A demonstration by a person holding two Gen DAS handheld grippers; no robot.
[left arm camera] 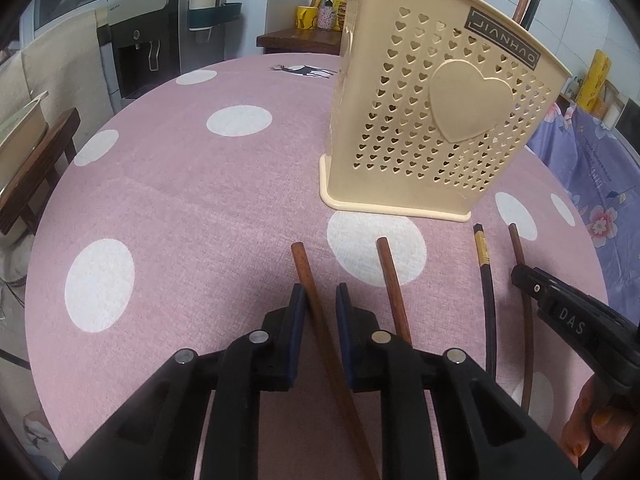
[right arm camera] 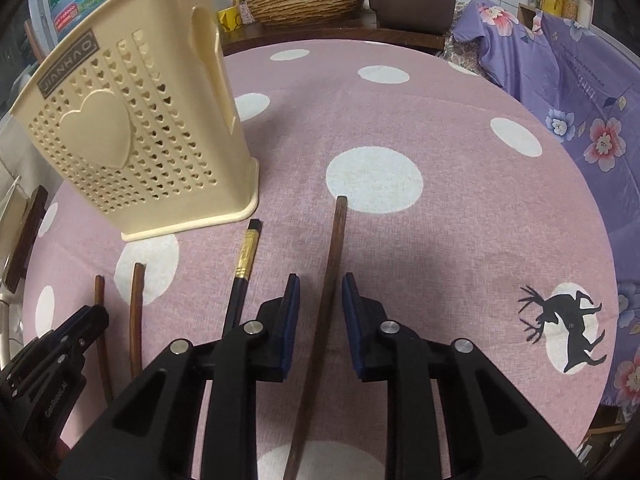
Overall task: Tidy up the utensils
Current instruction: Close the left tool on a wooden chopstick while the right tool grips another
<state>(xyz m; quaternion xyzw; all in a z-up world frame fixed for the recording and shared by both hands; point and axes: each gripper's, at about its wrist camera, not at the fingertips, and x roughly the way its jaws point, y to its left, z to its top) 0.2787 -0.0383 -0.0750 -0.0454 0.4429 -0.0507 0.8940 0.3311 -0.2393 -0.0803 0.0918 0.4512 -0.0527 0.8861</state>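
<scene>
A cream utensil holder (left arm camera: 440, 120) with heart-shaped holes stands on the pink dotted tablecloth (left arm camera: 180, 200), with two chopstick tops (left arm camera: 528, 0) poking out of it. Several chopsticks lie side by side in front of it. My left gripper (left arm camera: 320, 300) straddles the leftmost brown chopstick (left arm camera: 306, 272); the stick lies against the left pad and a gap shows at the right pad. My right gripper (right arm camera: 320, 292) straddles the rightmost brown chopstick (right arm camera: 336, 240), with a gap on both sides. Between them lie another brown chopstick (left arm camera: 394, 280) and a black, gold-banded chopstick (right arm camera: 246, 260).
A purple flowered cloth (right arm camera: 580, 100) hangs beyond the table's right edge. A wooden sideboard with a wicker basket (right arm camera: 308, 0) stands behind the table. A water dispenser (left arm camera: 144, 40) and a wooden chair (left arm camera: 40, 168) stand to the left. A deer print (right arm camera: 568, 328) marks the cloth.
</scene>
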